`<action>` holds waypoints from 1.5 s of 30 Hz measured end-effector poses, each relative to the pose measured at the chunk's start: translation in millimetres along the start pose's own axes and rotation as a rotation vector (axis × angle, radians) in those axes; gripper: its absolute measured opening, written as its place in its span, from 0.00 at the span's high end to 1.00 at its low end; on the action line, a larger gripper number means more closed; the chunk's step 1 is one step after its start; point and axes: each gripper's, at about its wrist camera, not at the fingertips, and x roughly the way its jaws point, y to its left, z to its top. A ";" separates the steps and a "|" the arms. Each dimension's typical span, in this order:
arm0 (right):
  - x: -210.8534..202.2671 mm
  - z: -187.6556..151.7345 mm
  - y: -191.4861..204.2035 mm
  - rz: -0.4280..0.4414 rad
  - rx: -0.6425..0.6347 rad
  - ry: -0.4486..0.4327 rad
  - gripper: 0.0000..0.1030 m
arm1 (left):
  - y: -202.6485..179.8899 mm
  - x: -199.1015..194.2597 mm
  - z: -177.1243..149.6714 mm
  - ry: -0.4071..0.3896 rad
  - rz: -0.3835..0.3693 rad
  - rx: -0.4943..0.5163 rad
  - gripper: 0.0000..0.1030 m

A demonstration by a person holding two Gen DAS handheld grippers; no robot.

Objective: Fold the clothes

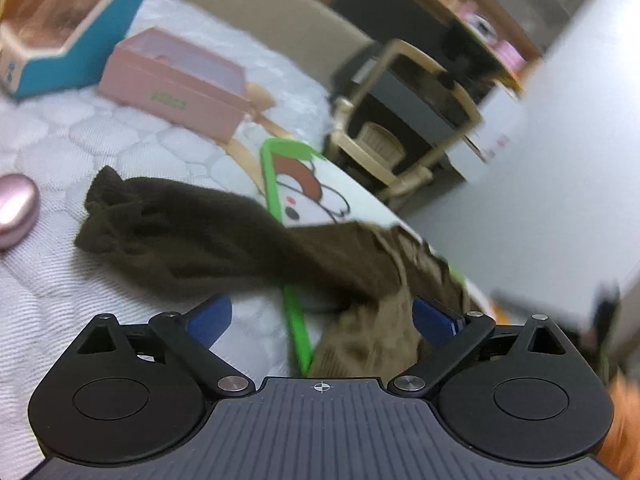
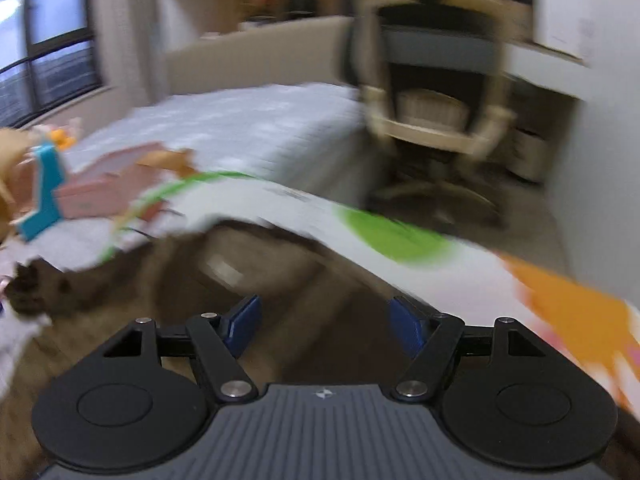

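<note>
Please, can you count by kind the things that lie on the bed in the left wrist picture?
Brown garment: 1
Open boxes, blue and pink: 2
Green-edged cartoon board: 1
Pink oval object: 1
Total: 5

A white quilted bed carries a brown garment near, a pink box and a blue-sided box far left, and a green-edged cartoon mat right.

brown garment: matt knit cloth | bedcover: quilted white fabric
</note>
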 end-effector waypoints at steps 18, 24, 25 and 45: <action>-105.7 -81.3 -67.6 -0.056 0.086 -0.192 0.25 | -78.9 55.3 39.3 -0.241 0.407 0.358 0.85; -94.1 -78.4 -60.0 -0.024 0.099 -0.179 0.25 | -198.6 54.8 -12.6 -0.261 0.058 0.787 0.79; -93.5 -78.1 -57.1 -0.018 0.092 -0.177 0.25 | -205.5 65.9 -26.0 -0.177 -0.002 0.815 0.69; 61.9 8.1 99.6 0.129 -0.462 -0.100 0.25 | -111.9 58.1 -57.7 0.168 0.049 0.720 0.06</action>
